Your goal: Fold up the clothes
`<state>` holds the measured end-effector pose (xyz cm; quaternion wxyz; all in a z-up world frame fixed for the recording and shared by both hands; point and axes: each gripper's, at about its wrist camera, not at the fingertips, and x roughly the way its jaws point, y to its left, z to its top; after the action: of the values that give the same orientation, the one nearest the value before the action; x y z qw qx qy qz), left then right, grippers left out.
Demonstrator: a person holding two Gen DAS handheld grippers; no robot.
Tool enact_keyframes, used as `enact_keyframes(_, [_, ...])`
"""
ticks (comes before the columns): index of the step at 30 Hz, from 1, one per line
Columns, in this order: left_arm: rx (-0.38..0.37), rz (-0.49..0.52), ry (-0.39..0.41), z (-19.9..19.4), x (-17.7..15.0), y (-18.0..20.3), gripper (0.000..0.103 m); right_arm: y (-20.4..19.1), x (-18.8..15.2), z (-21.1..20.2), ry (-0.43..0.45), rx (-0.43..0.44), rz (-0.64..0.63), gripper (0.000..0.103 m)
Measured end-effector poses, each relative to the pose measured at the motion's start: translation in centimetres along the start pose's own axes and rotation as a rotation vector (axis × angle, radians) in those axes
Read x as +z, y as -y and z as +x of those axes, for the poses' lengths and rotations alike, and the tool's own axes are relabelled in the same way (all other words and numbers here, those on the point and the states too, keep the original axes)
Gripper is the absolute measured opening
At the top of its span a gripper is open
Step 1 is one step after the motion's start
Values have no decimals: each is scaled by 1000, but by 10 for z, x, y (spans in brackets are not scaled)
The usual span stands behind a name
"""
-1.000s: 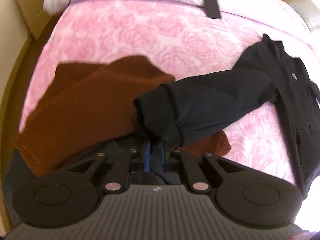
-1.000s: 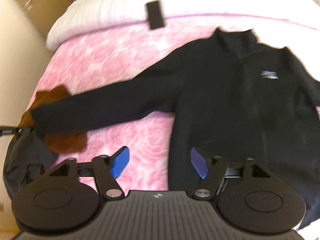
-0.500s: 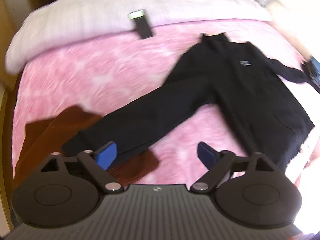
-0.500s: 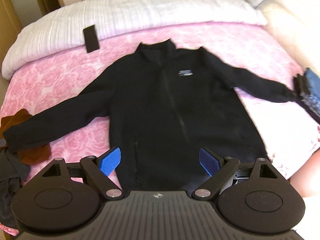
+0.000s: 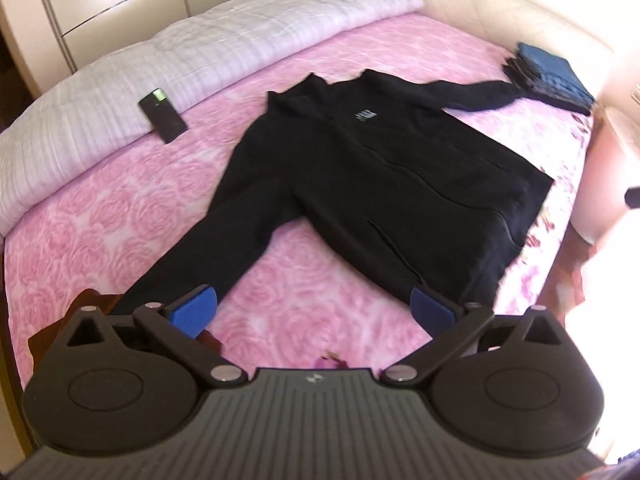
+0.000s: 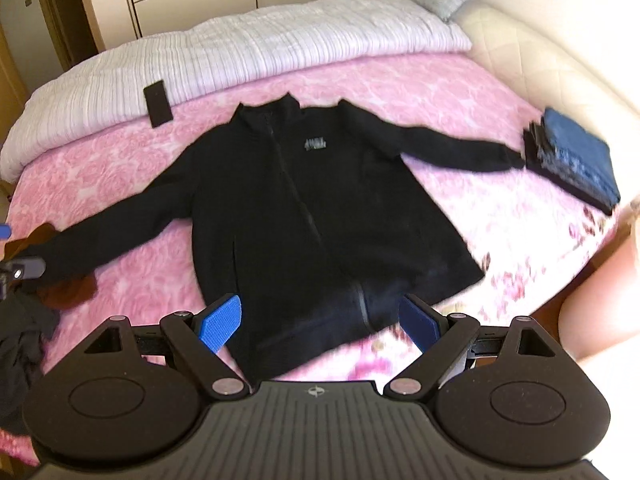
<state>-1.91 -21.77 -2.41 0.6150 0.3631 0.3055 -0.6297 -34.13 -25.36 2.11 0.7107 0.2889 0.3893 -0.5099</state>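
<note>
I see the black jacket (image 6: 304, 208) lying flat, sleeves out. My left gripper (image 5: 314, 310) and right gripper (image 6: 320, 322) hang spread wide, holding nothing. I think a sleeve needs folding in next.

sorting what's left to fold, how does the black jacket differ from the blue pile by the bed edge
The black jacket lies spread flat, sleeves out; the blue pile is already folded and stacked. The jacket covers the middle of the pink bedspread; the pile takes one small corner patch. Both rest on the bedspread, and one jacket cuff reaches the pile.
</note>
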Motion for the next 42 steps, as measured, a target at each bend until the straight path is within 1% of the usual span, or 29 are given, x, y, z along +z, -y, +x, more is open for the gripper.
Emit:
enact_keyframes(4, [-11,1,-4,-9,-11,16,102,3,-26,-7,-31,8,-19,88])
enact_keyframes(9, [-2,-9,-4,-17,-22,16,102,5,-46,-14,-49,14,-19,88])
enact_keyframes(16, [49,-50,29,-35,-25,-5,102,-1,-41,-15,-30,32,-47,88])
enact_keyframes(19, [86,-77,31,-41,-33,-17,102,-8,-35,-11,-24,49,-72,88])
enact_keyframes(23, [156,-89,8,-46,-53,-43,102,-29,-27,-1,-13,102,-135,88])
enact_keyframes(28, [269,-115,-33,-53,-86,-88,102,-75,-16,23,-22,229,-221,88])
enact_keyframes(29, [294,-123,-40,-55,-93,-99,102,-88,-12,28,-23,279,-241,88])
enact_keyframes(31, [332,-164,-55,-58,-107,-129,102,-124,-3,35,-2,341,-341,88])
enact_keyframes(33, [348,-208,-55,-57,-116,-157,102,-160,5,38,41,383,-435,88])
enact_keyframes(35, [355,-241,-50,-54,-123,-184,102,-197,14,44,94,453,-499,86])
enact_keyframes(37, [349,-246,-43,-46,-128,-208,102,-237,20,57,132,492,-565,74])
enact_keyframes(38, [335,-233,-36,-41,-129,-218,102,-256,22,66,141,500,-591,68])
enact_keyframes(39, [319,-217,-29,-35,-130,-229,102,-276,22,78,134,517,-616,57])
enact_keyframes(40, [292,-175,-14,-27,-131,-237,102,-295,23,90,128,533,-641,51])
enact_keyframes(42, [243,-75,2,-8,-133,-254,102,-333,21,114,115,551,-700,51])
